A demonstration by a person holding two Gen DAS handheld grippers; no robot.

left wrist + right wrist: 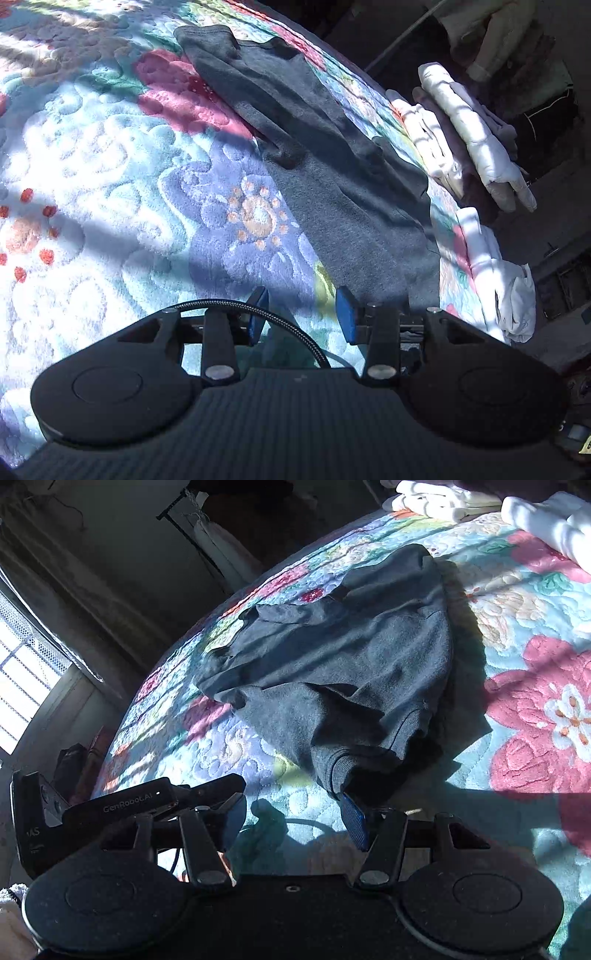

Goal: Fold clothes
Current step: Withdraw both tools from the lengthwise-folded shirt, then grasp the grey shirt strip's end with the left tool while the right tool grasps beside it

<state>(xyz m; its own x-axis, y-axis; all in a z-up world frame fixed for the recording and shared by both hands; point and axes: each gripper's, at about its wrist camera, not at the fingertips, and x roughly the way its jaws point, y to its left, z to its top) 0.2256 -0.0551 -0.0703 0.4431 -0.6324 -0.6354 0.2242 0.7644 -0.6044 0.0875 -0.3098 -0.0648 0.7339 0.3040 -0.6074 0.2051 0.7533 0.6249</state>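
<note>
A dark grey sweatshirt (332, 162) lies partly folded on the floral quilt (110, 166). In the right wrist view the sweatshirt (351, 664) is bunched, with a ribbed cuff (338, 771) hanging just above my right gripper's right finger. My left gripper (303, 314) is open and empty, hovering over the quilt just short of the sweatshirt's near hem. My right gripper (295, 816) is open, its blue right pad (354, 823) touching the cuff's edge. The left gripper's body (136, 805) shows at the right view's lower left.
Stacks of folded white and pale clothes (476, 140) sit along the quilt's far edge, also in the right wrist view (443, 498). A crumpled white garment (513, 295) hangs at the bed edge. A window (22, 675) and dark furniture lie beyond the bed.
</note>
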